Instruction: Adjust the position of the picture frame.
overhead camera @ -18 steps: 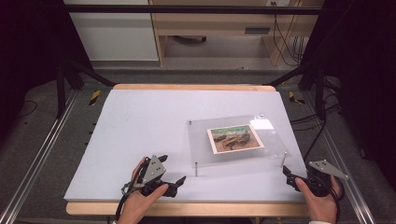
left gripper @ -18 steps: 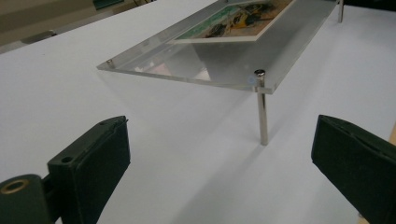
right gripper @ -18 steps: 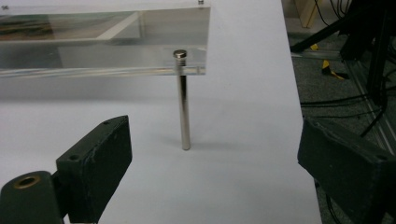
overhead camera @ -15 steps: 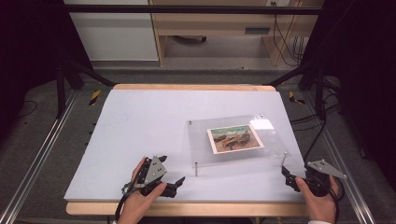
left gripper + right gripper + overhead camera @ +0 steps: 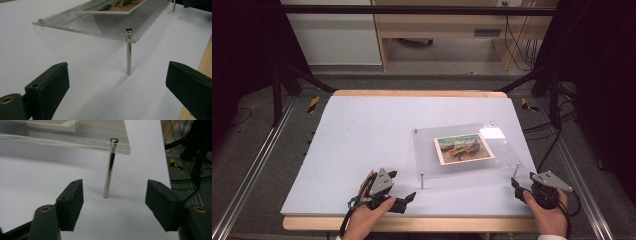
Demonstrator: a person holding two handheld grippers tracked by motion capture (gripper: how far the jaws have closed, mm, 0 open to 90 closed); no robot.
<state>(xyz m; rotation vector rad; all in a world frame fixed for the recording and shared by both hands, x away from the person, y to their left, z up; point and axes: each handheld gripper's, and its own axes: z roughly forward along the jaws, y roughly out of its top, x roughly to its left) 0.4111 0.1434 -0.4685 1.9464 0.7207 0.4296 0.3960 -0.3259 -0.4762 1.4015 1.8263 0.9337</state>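
A clear acrylic frame [image 5: 462,150] with a small printed picture [image 5: 463,148] sandwiched in it stands on thin metal legs on the white table [image 5: 362,140], raised off the surface and tilted a little. It sits just ahead of both grippers, between them across the near edge. The left gripper [image 5: 399,192] rests low on the table with its jaws wide apart and nothing between them; straight ahead of it, a short way off, stands the frame's near left leg [image 5: 129,53], capped by a small screw head at the corner of the plate. The right gripper [image 5: 518,186] is likewise spread open and empty, and the near right leg [image 5: 109,167] stands directly in front of its gap, nearly between the pad tips. The frame looks stiff and fairly light, but its polished faces are likely slick and easy to scratch or smear, and the slender legs could probably bend or unscrew under a sideways pull. The safest hold seems to be the plate's edge close to each near corner, one gripper per side, pads flat above and below the sheet, lifting evenly so that the frame stays level and the picture does not slide.
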